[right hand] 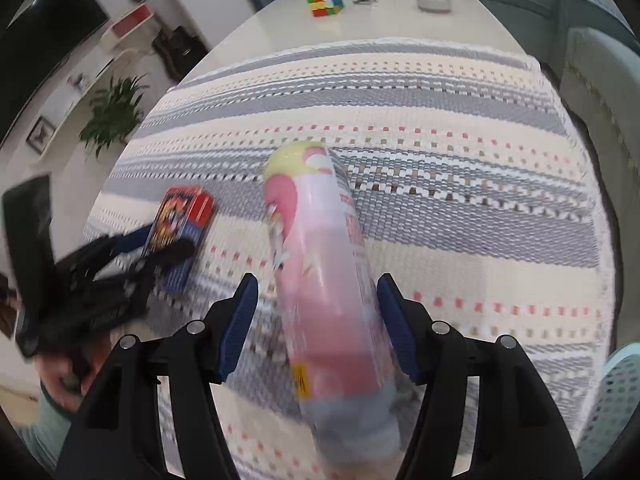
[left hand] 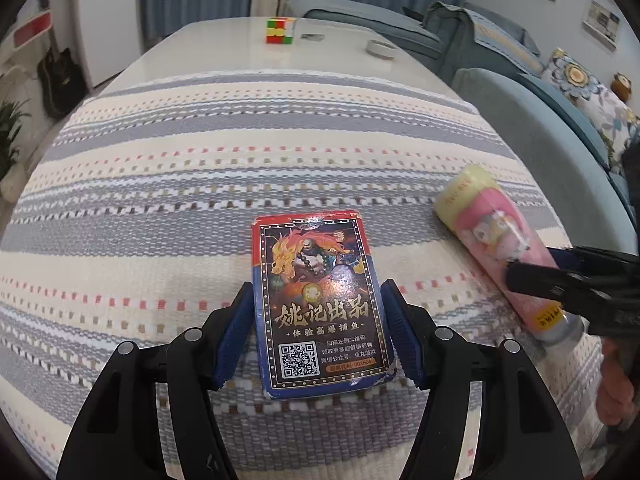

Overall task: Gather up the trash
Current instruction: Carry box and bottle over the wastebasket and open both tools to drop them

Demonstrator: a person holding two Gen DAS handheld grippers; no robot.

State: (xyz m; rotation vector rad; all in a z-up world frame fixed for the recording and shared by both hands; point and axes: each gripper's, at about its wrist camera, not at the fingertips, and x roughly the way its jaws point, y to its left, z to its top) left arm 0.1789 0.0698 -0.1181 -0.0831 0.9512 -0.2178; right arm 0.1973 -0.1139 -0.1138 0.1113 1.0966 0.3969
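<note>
From the left wrist view, the left tool [left hand: 316, 320] has its blue pads on either side of the card box [left hand: 320, 304], which lies flat on the striped cloth [left hand: 200, 168] over the tabletop [left hand: 224, 40]. The pads look touching or nearly so, but I cannot tell whether they are truly pinching it. To do this well I would squeeze squarely across the box's long sides, low near the cloth, then lift straight up so the cloth is not dragged. Off to the right lies the pink can [left hand: 504, 248], with the right tool [left hand: 560, 280] reaching over it.

From the right wrist view, which is blurred, the right tool [right hand: 316, 320] straddles the pink can [right hand: 324, 272] with a clear gap on each side, so it stands wide and grips nothing. The can lies on its side and would likely roll, so closing evenly about its middle seems wise. The card box [right hand: 180, 236] sits to the left under the left tool [right hand: 160, 256]. A colour cube [right hand: 325, 2] and a tape roll [right hand: 433, 2] rest well apart at the far end.
</note>
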